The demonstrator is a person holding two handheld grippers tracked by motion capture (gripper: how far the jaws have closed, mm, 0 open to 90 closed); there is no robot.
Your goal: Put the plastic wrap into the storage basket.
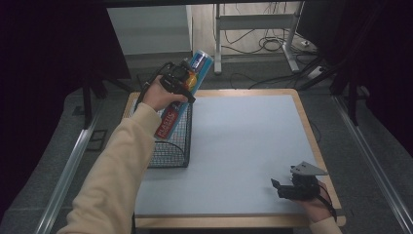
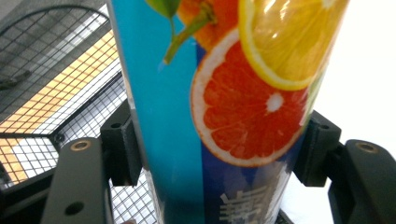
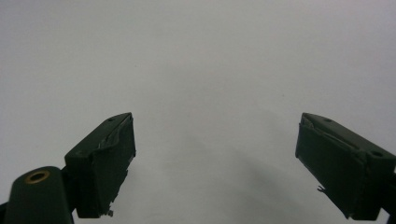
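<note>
Over the wire basket [image 1: 171, 146] — left tool [image 1: 187, 80] pinches tilted box [image 1: 182, 97] | right tool [image 1: 287, 187] rests spread — near table edge

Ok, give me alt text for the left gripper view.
The left gripper is clamped on a tall blue box printed with orange and lemon slices, one black jaw on each side. Behind and below it at left is a black wire basket.
</note>
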